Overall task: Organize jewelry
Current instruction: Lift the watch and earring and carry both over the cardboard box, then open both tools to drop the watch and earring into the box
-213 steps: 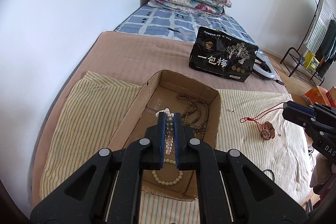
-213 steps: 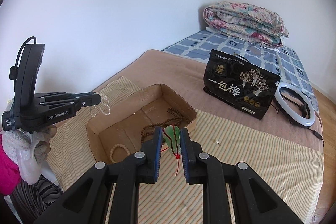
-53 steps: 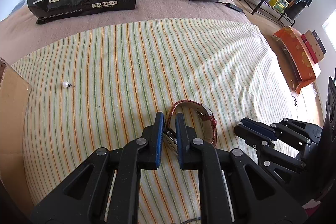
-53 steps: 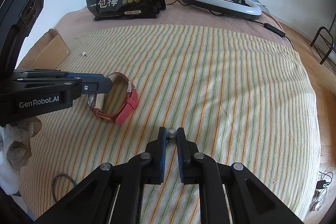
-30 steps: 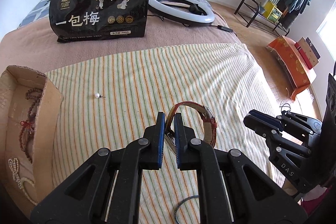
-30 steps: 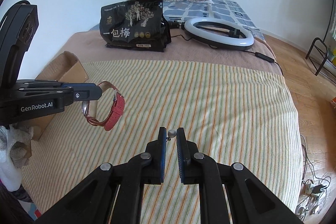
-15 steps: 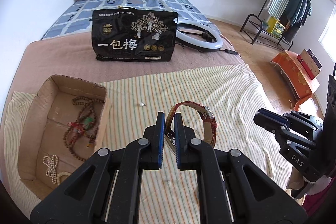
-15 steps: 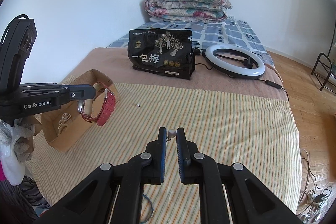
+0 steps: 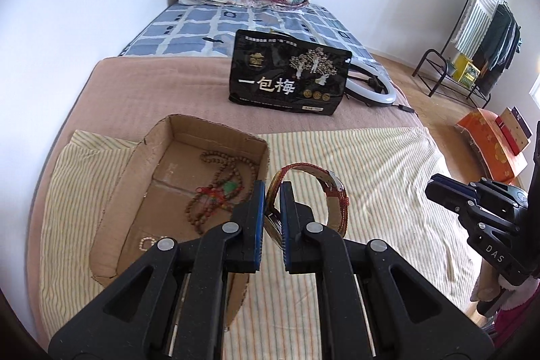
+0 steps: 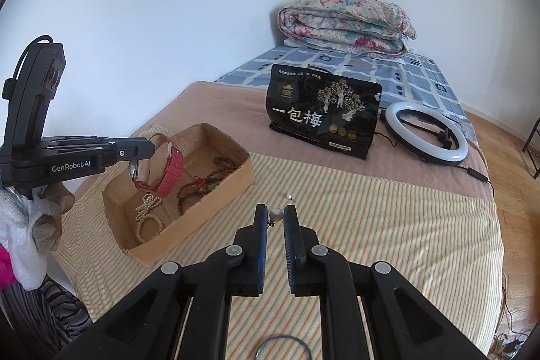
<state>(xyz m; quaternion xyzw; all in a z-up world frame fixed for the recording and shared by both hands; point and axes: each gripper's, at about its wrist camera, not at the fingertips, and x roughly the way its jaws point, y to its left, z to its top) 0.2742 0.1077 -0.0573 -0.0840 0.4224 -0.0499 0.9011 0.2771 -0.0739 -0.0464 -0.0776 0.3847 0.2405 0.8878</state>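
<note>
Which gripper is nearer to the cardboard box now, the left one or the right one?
Left. The left gripper, shut on the red watch, hangs over the cardboard box. The right gripper, shut on a pearl earring, is beside the box, over the striped cloth.

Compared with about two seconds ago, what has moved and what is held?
Both grippers lifted their loads off the striped cloth and carried them toward the cardboard box. The left gripper still clamps the red watch, now hanging over the box; the right gripper still pinches the pearl earring. The beads in the box and the loose pearl stayed put.
</note>
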